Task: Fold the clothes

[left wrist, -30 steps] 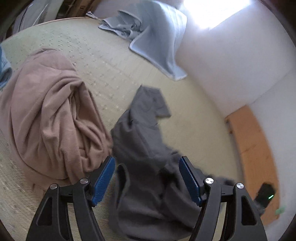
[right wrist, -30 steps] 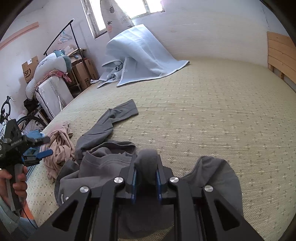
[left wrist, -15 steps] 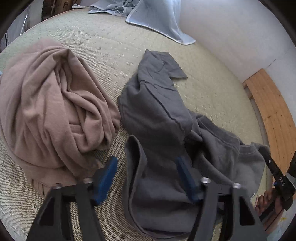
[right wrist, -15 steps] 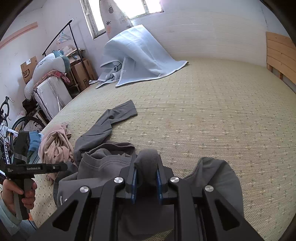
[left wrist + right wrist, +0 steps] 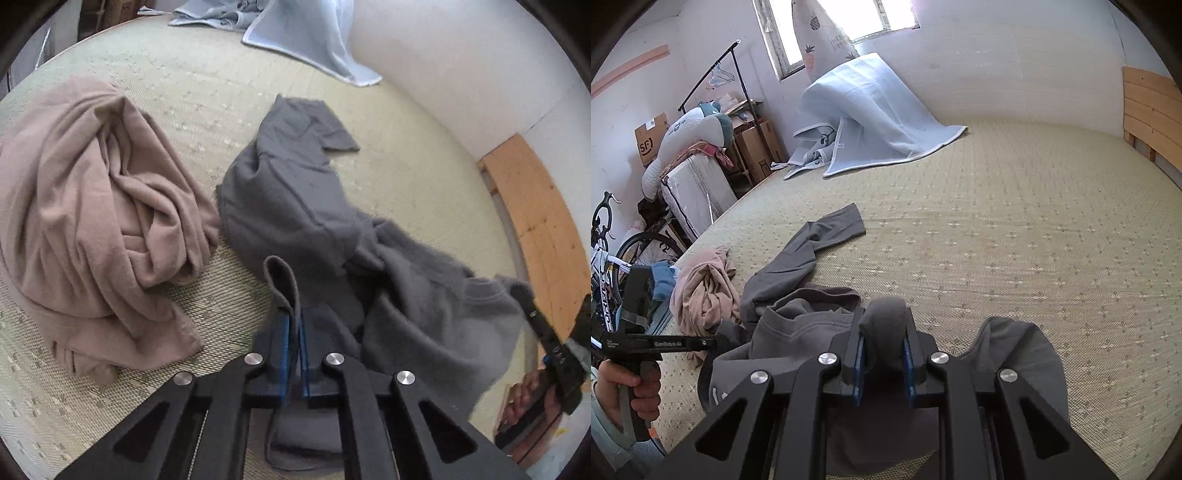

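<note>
Grey sweatshirt (image 5: 303, 206) crumpled on woven bed mat (image 5: 192, 92), beside pink garment (image 5: 92, 221). Left gripper (image 5: 293, 332) just clamped onto hem fold; right gripper (image 5: 882, 347) pinching bunched edge. Soft, limp, light; best taken by hem corners.

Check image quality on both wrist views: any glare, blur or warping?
Right wrist: the bright window is blown out, and fisheye curves the wooden headboard. Left wrist: soft blur on the crumpled grey sweatshirt, dark corners, and no glare.
</note>
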The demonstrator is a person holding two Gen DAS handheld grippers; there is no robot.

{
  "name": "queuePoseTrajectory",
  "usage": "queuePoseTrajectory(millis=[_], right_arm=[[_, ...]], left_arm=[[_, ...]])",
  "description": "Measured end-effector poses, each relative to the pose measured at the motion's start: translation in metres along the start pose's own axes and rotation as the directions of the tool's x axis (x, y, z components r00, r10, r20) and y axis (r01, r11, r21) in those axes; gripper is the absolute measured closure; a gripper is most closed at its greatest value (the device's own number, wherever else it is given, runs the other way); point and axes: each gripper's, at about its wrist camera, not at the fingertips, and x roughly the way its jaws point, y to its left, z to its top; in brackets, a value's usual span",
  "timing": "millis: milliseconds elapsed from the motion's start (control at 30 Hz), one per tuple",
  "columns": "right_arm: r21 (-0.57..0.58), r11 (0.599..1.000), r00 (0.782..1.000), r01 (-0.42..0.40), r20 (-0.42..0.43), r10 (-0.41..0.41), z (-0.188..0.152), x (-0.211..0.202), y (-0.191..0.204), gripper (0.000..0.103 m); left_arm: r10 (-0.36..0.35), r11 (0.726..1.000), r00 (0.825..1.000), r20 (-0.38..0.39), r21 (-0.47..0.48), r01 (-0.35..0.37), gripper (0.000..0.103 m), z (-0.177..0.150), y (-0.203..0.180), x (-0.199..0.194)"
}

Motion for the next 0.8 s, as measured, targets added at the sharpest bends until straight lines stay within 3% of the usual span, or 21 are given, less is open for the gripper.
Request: queuePoseTrajectory(millis=[233, 500, 600, 667, 800], right_arm=[[-0.001, 1.0, 1.0, 0.008, 0.015, -0.008, -0.001, -0.011, -0.003, 0.086], [0.012, 0.999, 0.999, 0.037, 0.036, -0.038, 0.002, -0.025, -0.014, 0.086], [0.021, 0.999, 0.998, 0.043, 0.051, -0.044, 0.004, -0.03, -0.017, 0.086], [0.028, 0.999, 0.997, 0.045, 0.06, -0.046, 0.006, -0.033, -0.018, 0.086], [0.041, 0.998, 0.996, 0.052, 0.074, -0.055, 0.008, -0.037, -0.02, 0.086]], left_arm=[[-0.125, 0.991, 0.991, 0.043, 0.062, 0.123, 0.1, -0.013, -0.03, -0.025], [-0.236, 0.942, 0.972, -0.01, 0.243, 0.232, 0.101, -0.064, -0.085, -0.045], [-0.305, 0.904, 0.952, -0.024, 0.308, 0.297, 0.101, -0.084, -0.101, -0.059], [-0.362, 0.863, 0.93, -0.06, 0.356, 0.358, 0.101, -0.102, -0.113, -0.07], [-0.389, 0.776, 0.904, -0.18, 0.465, 0.426, 0.101, -0.137, -0.131, -0.077]])
